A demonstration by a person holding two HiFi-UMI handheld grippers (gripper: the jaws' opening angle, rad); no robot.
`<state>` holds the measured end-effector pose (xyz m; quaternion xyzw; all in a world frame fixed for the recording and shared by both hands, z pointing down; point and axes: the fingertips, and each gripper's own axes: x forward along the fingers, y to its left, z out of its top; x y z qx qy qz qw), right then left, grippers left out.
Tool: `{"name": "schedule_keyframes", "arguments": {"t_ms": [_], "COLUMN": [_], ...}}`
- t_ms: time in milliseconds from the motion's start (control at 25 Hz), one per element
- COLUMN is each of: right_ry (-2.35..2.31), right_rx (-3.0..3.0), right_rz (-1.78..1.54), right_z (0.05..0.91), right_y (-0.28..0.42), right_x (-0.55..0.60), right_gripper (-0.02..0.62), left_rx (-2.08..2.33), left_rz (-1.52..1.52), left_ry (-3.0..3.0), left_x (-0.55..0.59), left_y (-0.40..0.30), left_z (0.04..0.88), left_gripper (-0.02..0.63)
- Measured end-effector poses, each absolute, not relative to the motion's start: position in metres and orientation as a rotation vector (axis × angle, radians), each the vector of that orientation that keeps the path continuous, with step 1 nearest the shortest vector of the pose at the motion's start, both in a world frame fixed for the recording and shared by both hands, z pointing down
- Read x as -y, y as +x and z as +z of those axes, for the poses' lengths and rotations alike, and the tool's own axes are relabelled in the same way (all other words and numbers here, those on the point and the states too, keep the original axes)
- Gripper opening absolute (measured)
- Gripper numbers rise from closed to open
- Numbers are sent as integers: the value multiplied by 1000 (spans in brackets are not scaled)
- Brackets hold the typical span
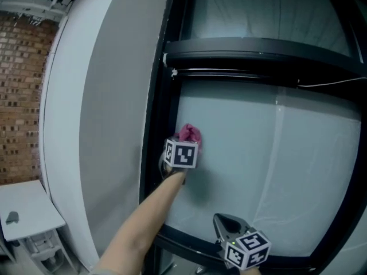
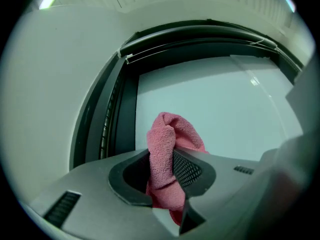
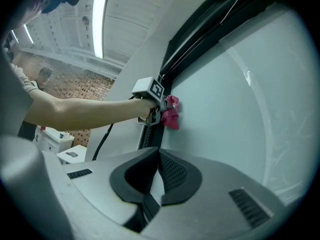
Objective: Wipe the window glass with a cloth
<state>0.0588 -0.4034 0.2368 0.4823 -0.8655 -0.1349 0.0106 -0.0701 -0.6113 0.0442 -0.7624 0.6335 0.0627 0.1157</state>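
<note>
Pink terry cloth (image 2: 167, 144), bunched, is pinched lengthwise between the jaws of the left gripper (image 2: 169, 176). Its long axis points toward 12 o'clock, its top against the window glass (image 1: 275, 153) at the pane's 9 o'clock edge, beside the dark frame (image 1: 156, 125). At 6 o'clock, the right gripper (image 3: 156, 156) has its jaws together, empty.

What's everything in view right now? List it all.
window glass: 1, pale grey, centre and right
window frame: 1, black, around the glass
cloth: 1, pink, near the glass's left edge
wall panel: 1, white, left of the frame
brick wall: 1, red-brown, far left
table: 1, white, lower left
ceiling light: 1, white, overhead
forearm: 1, bare, lower centre
left gripper: 1, grey, shut on the cloth
right gripper: 1, grey, bottom right, shut, empty
</note>
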Motion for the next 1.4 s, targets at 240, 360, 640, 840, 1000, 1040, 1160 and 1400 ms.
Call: {"name": "schedule_keyframes", "arguments": {"t_ms": [240, 360, 640, 840, 1000, 1040, 1160, 1400], "right_ry": [1581, 1605, 1683, 1709, 1753, 1758, 1791, 1862], "right_rx": [2665, 2643, 2585, 2560, 2538, 2535, 2514, 2467], "right_rz": [-407, -405, -373, -346, -336, -331, -325, -321], "right_z": [235, 238, 244, 249, 253, 255, 255, 254], "right_y": [86, 95, 124, 140, 159, 163, 175, 202], "right_x": [393, 387, 372, 364, 356, 354, 347, 329], "right_gripper": [-11, -11, -11, -9, -11, -11, -11, -11], "left_rx": [-1704, -1600, -1422, -1277, -1216, -1213, -1166, -1073], "left_rz": [226, 258, 339, 383, 380, 379, 390, 403], "left_ry": [-2411, -2486, -2578, -2611, -2643, -2645, -2667, -2704], "left_x": [611, 603, 575, 547, 532, 529, 517, 493], "left_y": [-21, 9, 60, 104, 135, 140, 158, 198], "left_z": [53, 56, 49, 38, 38, 39, 39, 36], "left_gripper": [103, 103, 103, 103, 103, 103, 103, 103]}}
